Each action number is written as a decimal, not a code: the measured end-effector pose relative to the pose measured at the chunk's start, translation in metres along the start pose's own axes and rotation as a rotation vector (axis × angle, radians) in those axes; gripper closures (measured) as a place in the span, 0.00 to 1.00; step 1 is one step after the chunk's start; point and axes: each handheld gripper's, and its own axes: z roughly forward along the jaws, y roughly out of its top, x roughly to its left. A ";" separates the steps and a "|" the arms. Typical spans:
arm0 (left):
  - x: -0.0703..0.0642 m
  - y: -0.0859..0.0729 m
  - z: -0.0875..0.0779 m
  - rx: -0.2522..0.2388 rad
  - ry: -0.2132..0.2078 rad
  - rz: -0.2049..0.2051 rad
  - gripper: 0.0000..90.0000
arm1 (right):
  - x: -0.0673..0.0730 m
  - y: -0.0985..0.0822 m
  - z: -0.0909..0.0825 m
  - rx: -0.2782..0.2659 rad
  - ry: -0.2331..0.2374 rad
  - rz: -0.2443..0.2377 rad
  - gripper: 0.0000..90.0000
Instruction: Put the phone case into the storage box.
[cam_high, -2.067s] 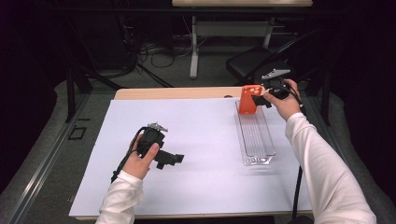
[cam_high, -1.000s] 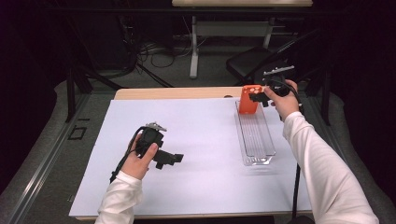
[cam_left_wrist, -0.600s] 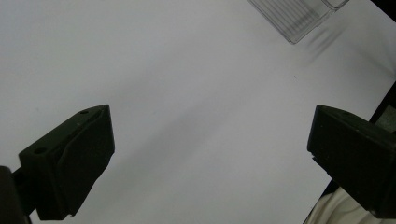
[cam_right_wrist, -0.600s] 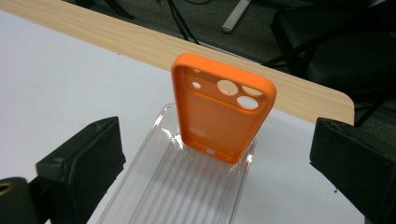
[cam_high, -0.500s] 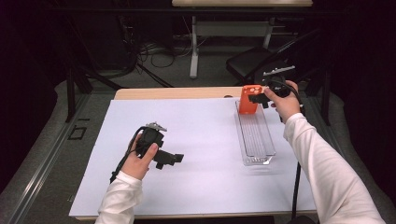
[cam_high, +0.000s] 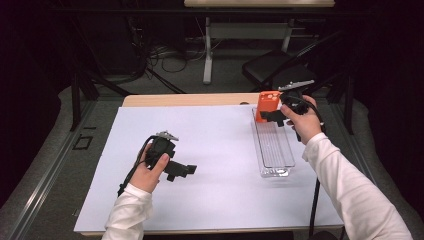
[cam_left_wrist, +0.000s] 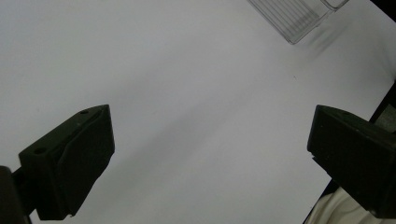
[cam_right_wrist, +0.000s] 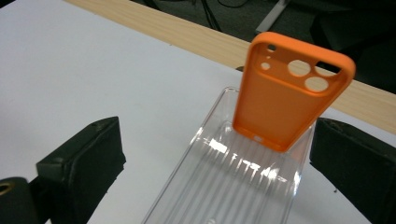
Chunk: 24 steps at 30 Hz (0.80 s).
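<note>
1. At the far right corner of the bench (cam_high: 200, 100), an orange phone case (cam_high: 266, 105) stands nearly upright at the far end of a clear plastic tray (cam_high: 272, 147). Its lower edge rests inside the tray and it leans against the tray's far wall.

2. Compared with two seconds ago, the right claw (cam_high: 270, 115) has drawn a little away from the case. Earlier it sat tight against the case; over the last second it has barely moved.

3. From the right gripper view, the jaws of the right claw are spread wide, one on each side of the tray (cam_right_wrist: 243, 182), and the case (cam_right_wrist: 289, 88) stands free between and beyond them, touched by neither. Its camera cut-outs face this claw.

4. My reading: the case has just been let go and is staying put by itself, so the placing looks done. The narrow footing is the risk: a bump on the tray or case while the hand leaves could tip it flat.

5. Near the left front part of the white sheet (cam_high: 215, 170) covering the bench, the left claw (cam_high: 182, 171) has not moved in any of the frames. In its own view the jaws are spread apart over bare sheet, holding nothing, with the tray's near end (cam_left_wrist: 299, 18) well ahead.

6. Nothing else on the bench has shifted; the tray lies where it was, lengthwise along the right edge.
</note>
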 end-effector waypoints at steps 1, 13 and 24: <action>0.000 0.000 0.000 0.001 0.001 0.001 0.01 | 0.003 -0.002 -0.001 -0.005 0.002 -0.004 0.03; -0.002 0.000 0.000 -0.001 -0.001 0.000 0.01 | 0.035 -0.026 -0.018 -0.066 0.082 -0.025 0.04; -0.002 0.000 0.000 0.000 0.001 0.002 0.01 | 0.065 -0.042 -0.025 -0.071 0.124 -0.088 0.04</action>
